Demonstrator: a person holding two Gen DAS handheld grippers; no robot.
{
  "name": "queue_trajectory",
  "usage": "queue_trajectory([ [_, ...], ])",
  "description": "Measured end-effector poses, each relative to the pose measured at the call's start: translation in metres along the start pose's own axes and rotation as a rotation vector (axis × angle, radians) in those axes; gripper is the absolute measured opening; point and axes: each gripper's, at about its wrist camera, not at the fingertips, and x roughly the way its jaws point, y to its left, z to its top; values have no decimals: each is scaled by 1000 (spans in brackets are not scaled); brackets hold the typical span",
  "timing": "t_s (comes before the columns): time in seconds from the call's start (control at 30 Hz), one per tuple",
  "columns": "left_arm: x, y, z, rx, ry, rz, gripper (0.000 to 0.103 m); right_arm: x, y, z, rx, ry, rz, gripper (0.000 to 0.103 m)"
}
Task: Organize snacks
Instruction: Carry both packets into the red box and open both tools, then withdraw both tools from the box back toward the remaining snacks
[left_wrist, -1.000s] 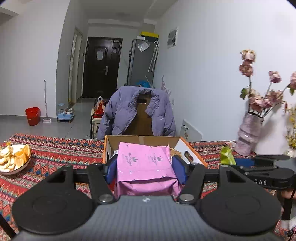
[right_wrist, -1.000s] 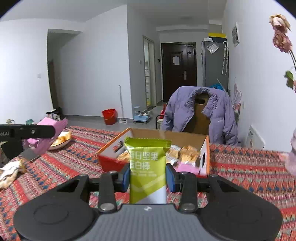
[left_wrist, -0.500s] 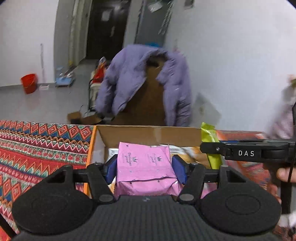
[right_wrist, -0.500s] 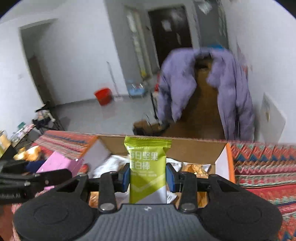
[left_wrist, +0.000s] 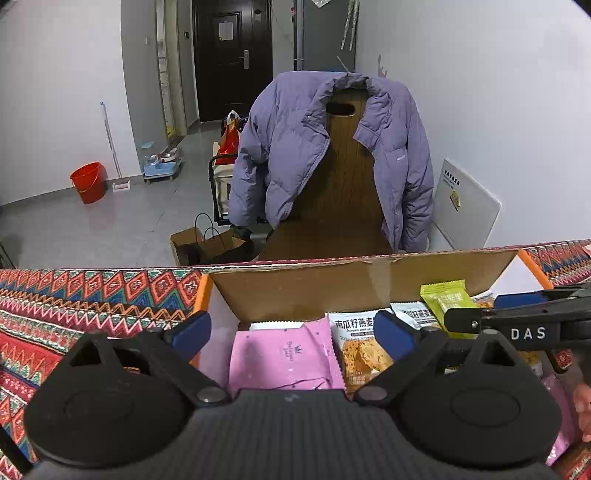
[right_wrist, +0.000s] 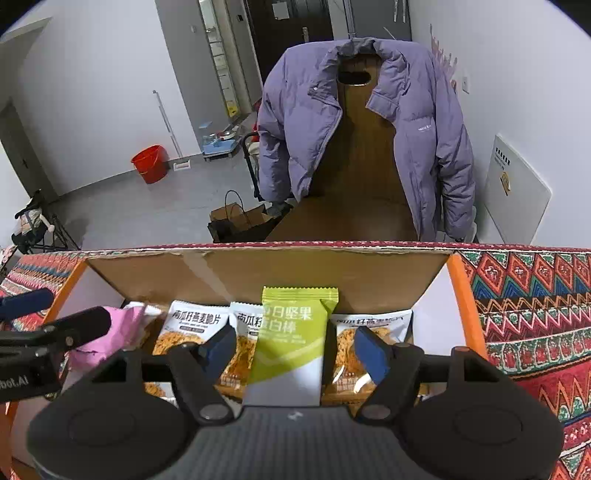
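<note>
Over the open cardboard box on the patterned tablecloth, I had my left gripper with its jaws opening, blue pads clear on both sides of the pink packet, which lay inside the box beside white oat-crisp packets. My right gripper was opening too, its pads standing off the green nut bar, which stood upright among more crisp packets against the box's far wall. Behind the table, a purple jacket hung over a wooden chair.
</note>
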Motion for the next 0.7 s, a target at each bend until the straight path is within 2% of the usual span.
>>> queue_trajectory([
  [0.1,-19,2,2,-4,6,-10,97,-24,3,-3,-47,-6,1,78],
  [0.37,-112,13,-20,21,-44,-31,100,-109,7,-27,-130,-65,-15,82],
  [0.5,-167,14,-43,8,-86,-43,100,-157,11,-55,-150,-96,-12,82],
  [0.7,-251,14,-106,56,-224,44,103,-231,12,-114,-154,-171,31,92],
])
